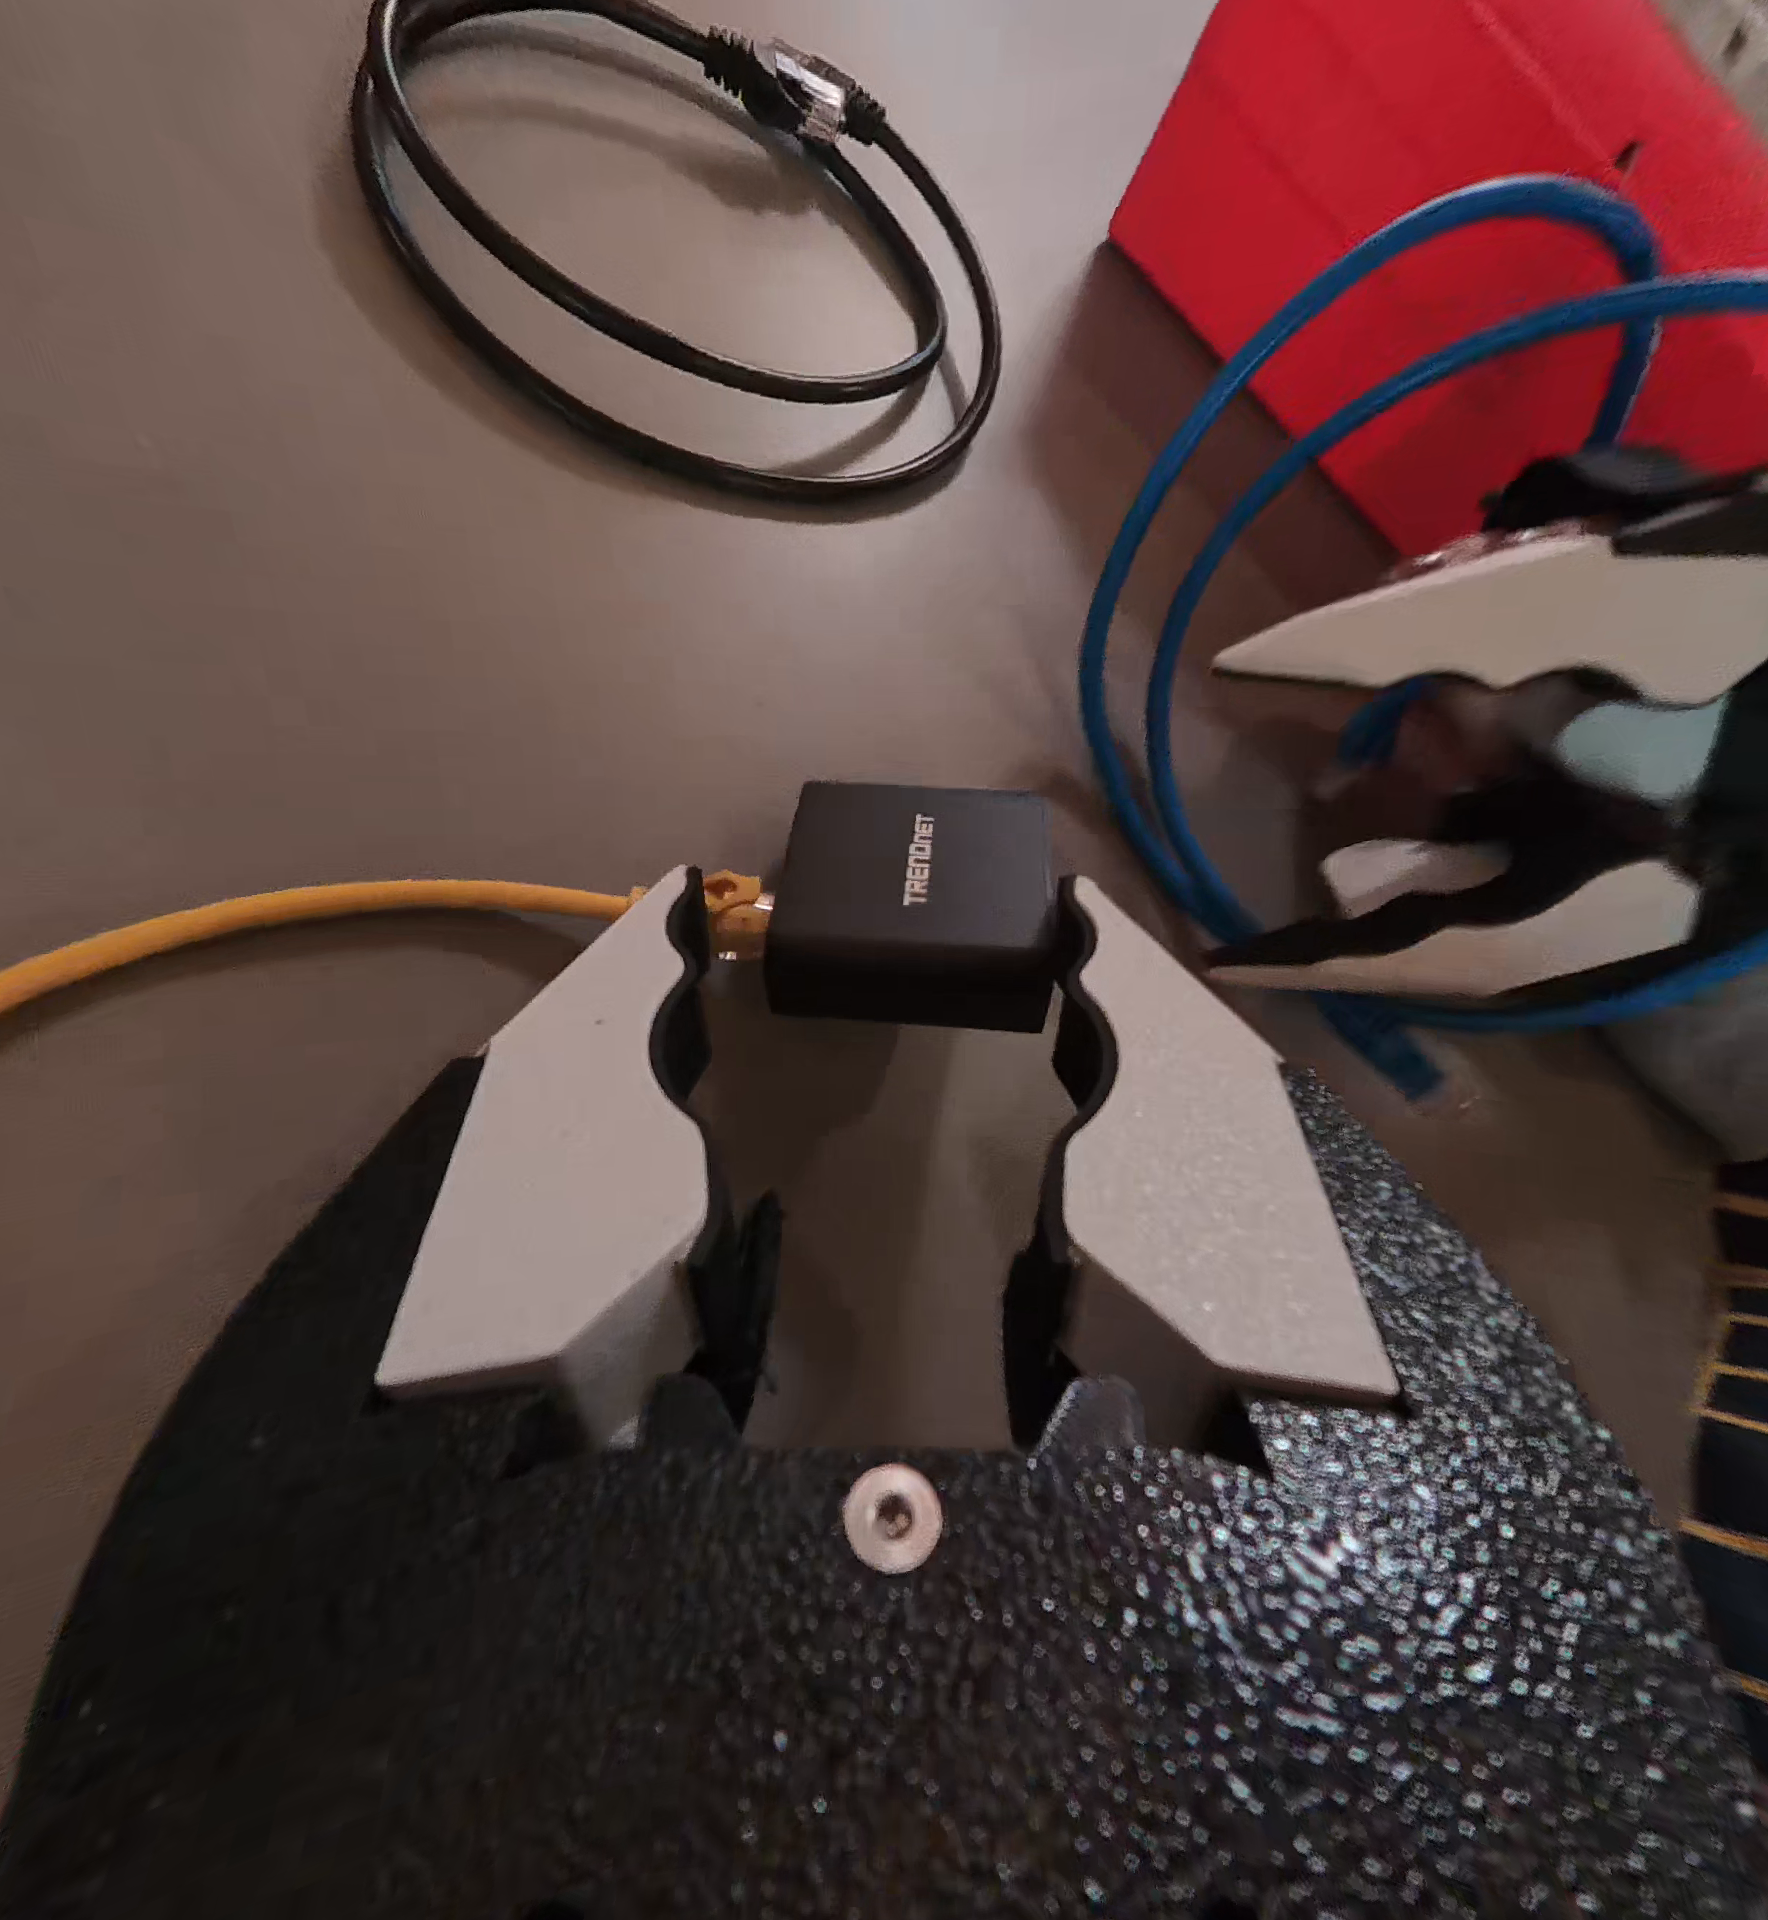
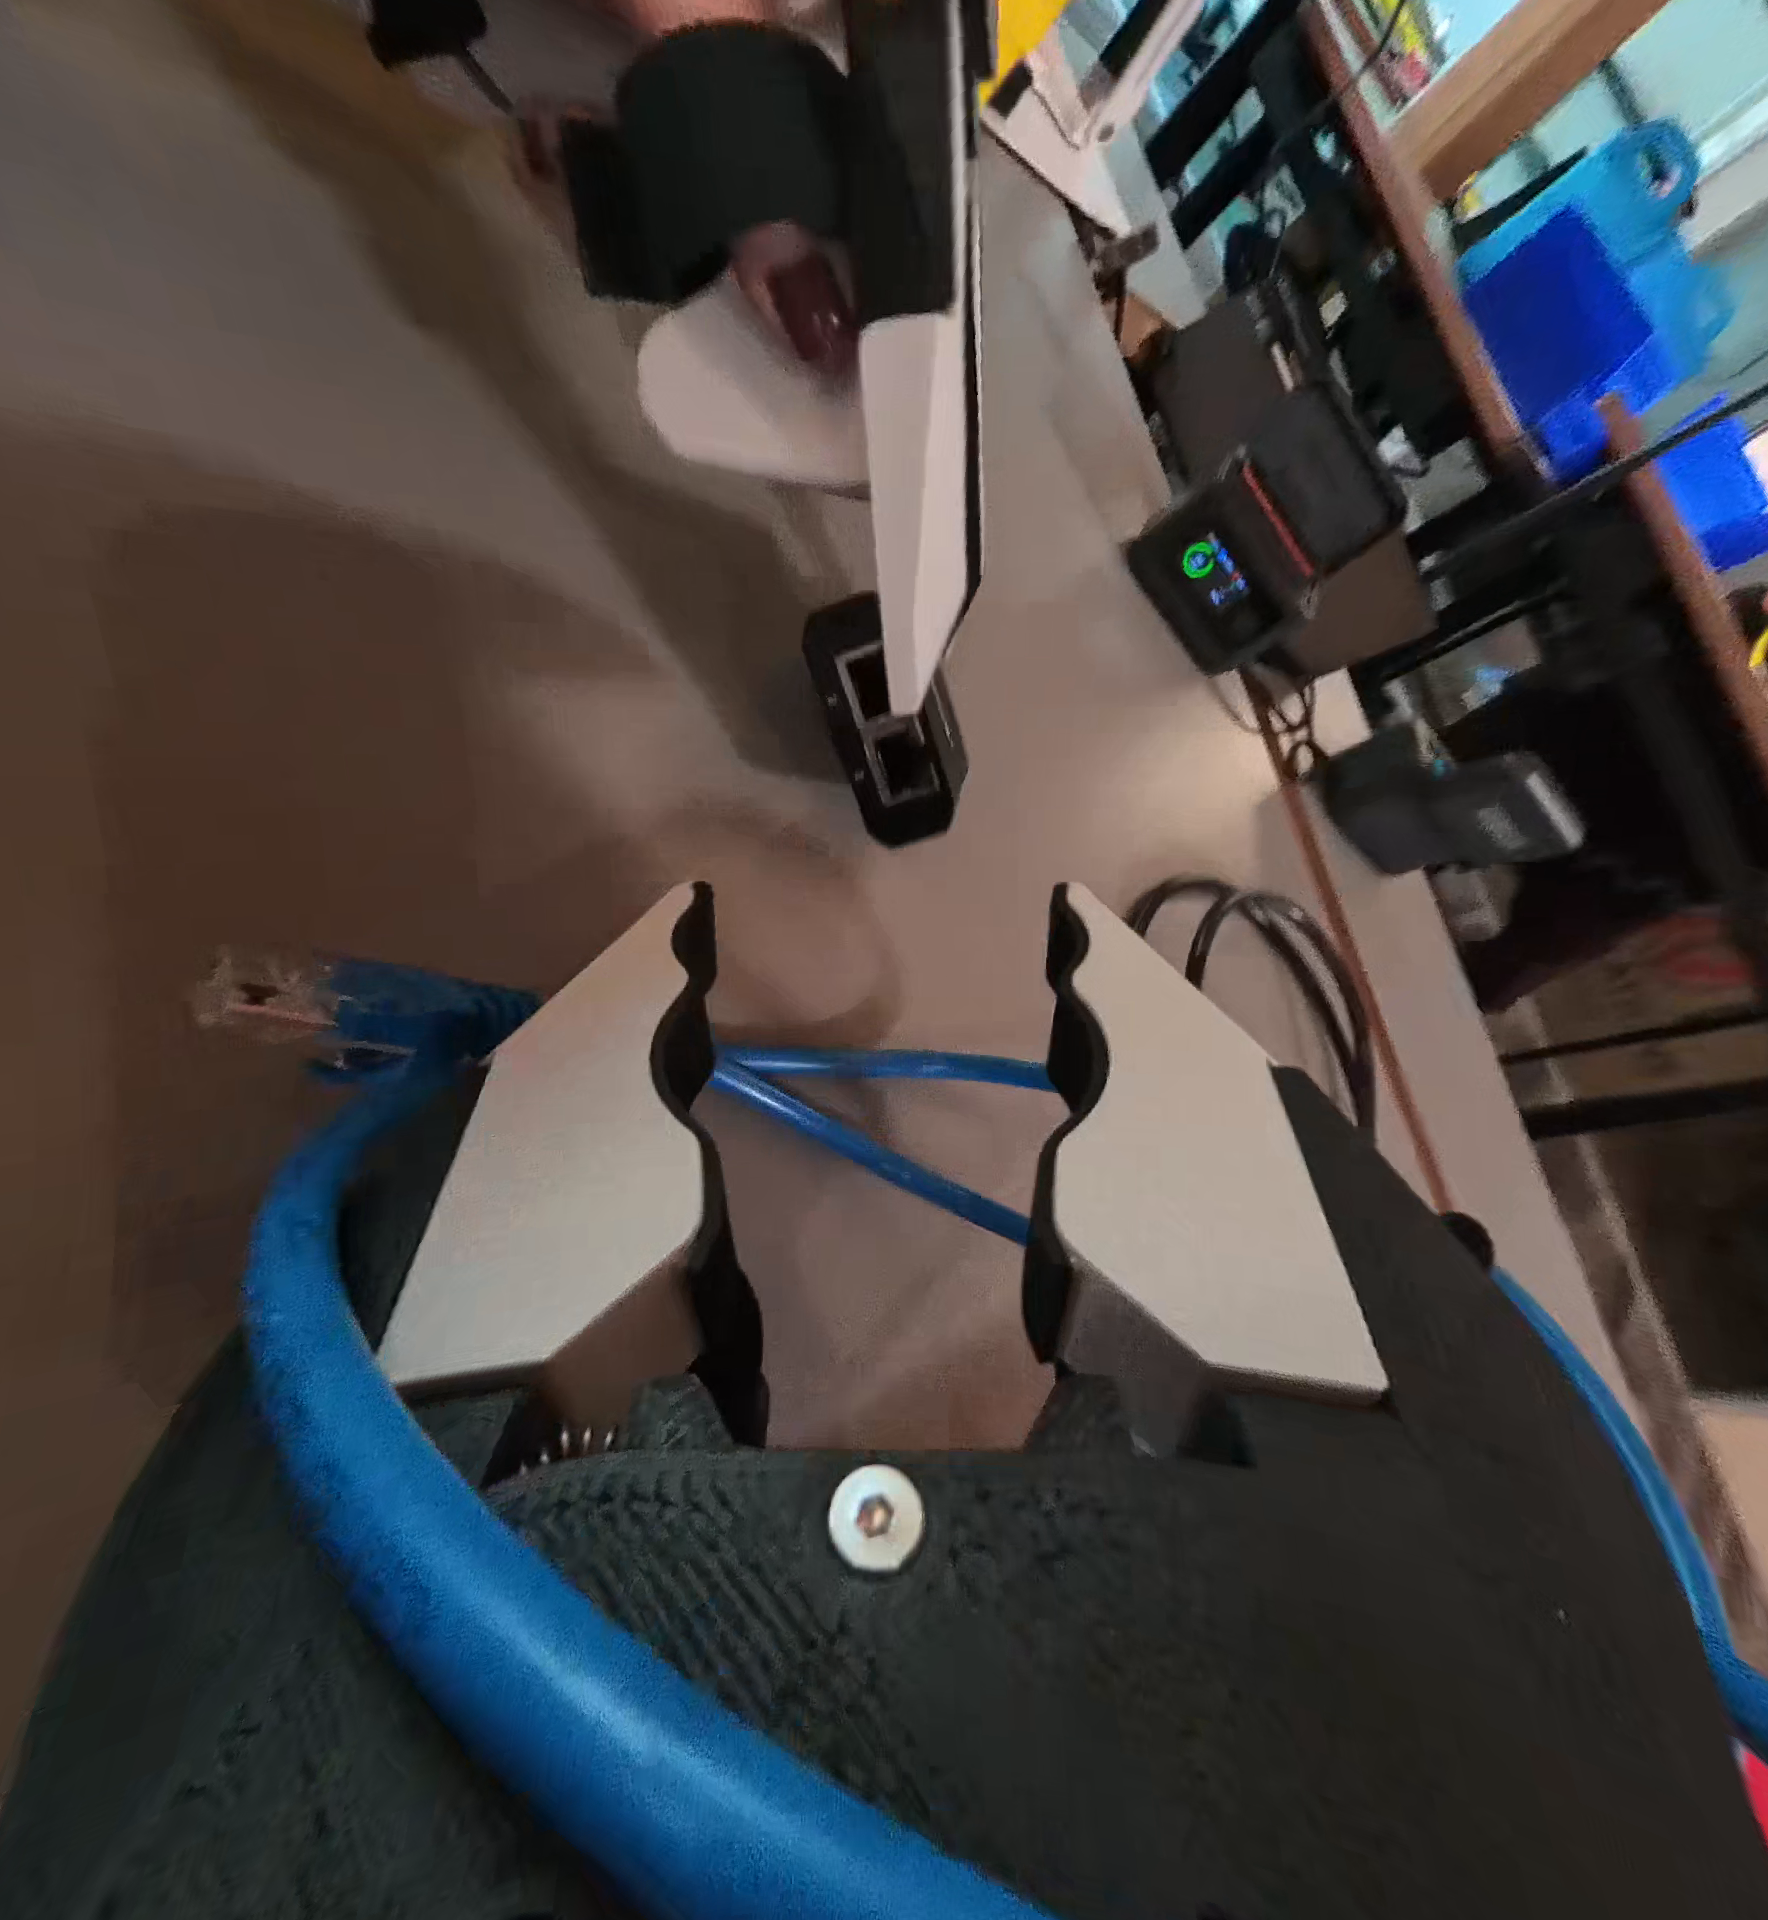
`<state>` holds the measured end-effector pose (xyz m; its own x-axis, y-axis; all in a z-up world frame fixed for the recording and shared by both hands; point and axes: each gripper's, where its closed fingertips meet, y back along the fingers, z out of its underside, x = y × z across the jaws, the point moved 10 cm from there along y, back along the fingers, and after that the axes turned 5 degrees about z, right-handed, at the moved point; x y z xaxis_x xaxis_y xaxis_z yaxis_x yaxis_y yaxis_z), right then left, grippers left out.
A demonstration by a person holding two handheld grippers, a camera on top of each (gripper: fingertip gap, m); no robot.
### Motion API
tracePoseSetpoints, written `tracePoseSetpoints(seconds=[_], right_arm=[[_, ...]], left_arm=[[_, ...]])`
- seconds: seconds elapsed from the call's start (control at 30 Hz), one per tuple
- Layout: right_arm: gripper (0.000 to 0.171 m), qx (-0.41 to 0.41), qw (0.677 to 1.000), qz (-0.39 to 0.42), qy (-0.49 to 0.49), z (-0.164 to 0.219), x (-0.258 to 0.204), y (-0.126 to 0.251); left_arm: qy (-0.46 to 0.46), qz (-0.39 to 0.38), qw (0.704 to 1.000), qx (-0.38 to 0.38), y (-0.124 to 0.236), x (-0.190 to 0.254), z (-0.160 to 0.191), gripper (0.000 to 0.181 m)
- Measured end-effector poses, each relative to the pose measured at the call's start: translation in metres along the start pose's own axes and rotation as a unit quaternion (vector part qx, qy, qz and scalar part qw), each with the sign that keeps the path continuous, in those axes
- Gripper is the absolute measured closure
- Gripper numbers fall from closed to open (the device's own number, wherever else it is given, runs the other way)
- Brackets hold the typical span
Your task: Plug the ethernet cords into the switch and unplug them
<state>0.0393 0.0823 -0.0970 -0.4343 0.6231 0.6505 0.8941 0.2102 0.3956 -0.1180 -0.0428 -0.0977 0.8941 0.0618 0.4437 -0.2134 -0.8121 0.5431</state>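
The small black switch (image 1: 911, 914) lies on the brown table (image 1: 236, 520). A yellow cord (image 1: 340, 904) is plugged into its left side. My left gripper (image 1: 880, 888) is open and straddles the switch, with the right fingertip against its side. My right gripper (image 1: 1218, 810) is open, to the right of the switch. In the right wrist view my right gripper (image 2: 880, 888) faces the switch's (image 2: 885, 748) two empty ports. The blue cord (image 2: 319, 1351) loops round this gripper and crosses between its jaws unclamped. Its plug (image 2: 277, 1003) hangs left of the left finger.
A coiled black cord (image 1: 672, 312) with both plugs lies at the far side of the table. A red box (image 1: 1482, 260) stands at the back right. Shelves with electronics and a lit device (image 2: 1218, 577) line the table's edge in the right wrist view.
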Motion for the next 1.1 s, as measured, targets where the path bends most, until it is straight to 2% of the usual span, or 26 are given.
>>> tracePoseSetpoints(seconds=[0.17, 0.23, 0.3, 0.4, 0.47, 0.5, 0.57, 0.6, 0.67, 0.8, 0.83, 0.93, 1.0, 1.1], right_arm=[[0.113, -0.015, 0.999, 0.023, 0.028, -0.012, -0.007, -0.034], [0.123, -0.019, 0.998, 0.033, 0.046, -0.014, -0.009, -0.044], [0.147, -0.021, 0.997, 0.037, 0.063, -0.014, -0.011, -0.051], [0.148, -0.017, 0.997, 0.026, 0.064, -0.011, -0.011, -0.051], [0.148, -0.001, 1.000, 0.001, 0.026, -0.007, -0.005, -0.048], [0.148, 0.007, 1.000, -0.014, -0.004, -0.004, -0.001, -0.046], [0.148, 0.027, 0.997, -0.043, -0.049, 0.002, 0.005, -0.044], [0.148, 0.036, 0.996, -0.055, -0.064, 0.005, 0.007, -0.043], [0.148, 0.049, 0.993, -0.072, -0.079, 0.008, 0.010, -0.041], [0.148, 0.061, 0.991, -0.089, -0.078, 0.009, 0.009, -0.038], [0.148, 0.061, 0.992, -0.086, -0.073, 0.009, 0.009, -0.038], [0.146, 0.058, 0.992, -0.079, -0.074, 0.009, 0.009, -0.035], [0.137, 0.038, 0.992, -0.085, -0.084, 0.011, 0.012, -0.031], [0.127, 0.015, 0.989, -0.091, -0.118, 0.019, 0.018, -0.017]], left_arm=[[0.036, 0.038, 0.999, 0.011, 0.003, -0.004, 0.002, 0.117], [0.039, 0.046, 0.998, 0.013, 0.003, -0.005, 0.003, 0.117], [0.041, 0.053, 0.998, 0.015, 0.004, -0.005, 0.004, 0.117], [0.021, 0.070, 0.997, 0.033, 0.009, -0.004, 0.004, 0.124], [-0.031, 0.126, 0.990, 0.061, 0.014, 0.007, 0.003, 0.106], [-0.076, 0.117, 0.988, 0.063, 0.014, 0.012, 0.004, 0.092], [-0.204, 0.042, 0.978, 0.028, 0.010, 0.019, 0.010, 0.089], [-0.274, 0.003, 0.962, 0.010, 0.006, 0.024, 0.013, 0.090], [-0.380, -0.042, 0.924, -0.014, -0.006, 0.034, 0.019, 0.102], [-0.452, -0.081, 0.887, -0.036, -0.027, 0.042, 0.022, 0.128], [-0.458, -0.094, 0.883, -0.037, -0.027, 0.041, 0.022, 0.137], [-0.453, -0.086, 0.886, -0.040, -0.025, 0.040, 0.022, 0.144], [-0.455, -0.097, 0.884, -0.039, -0.022, 0.040, 0.021, 0.153], [-0.447, -0.140, 0.882, -0.053, -0.015, 0.033, 0.020, 0.156]])
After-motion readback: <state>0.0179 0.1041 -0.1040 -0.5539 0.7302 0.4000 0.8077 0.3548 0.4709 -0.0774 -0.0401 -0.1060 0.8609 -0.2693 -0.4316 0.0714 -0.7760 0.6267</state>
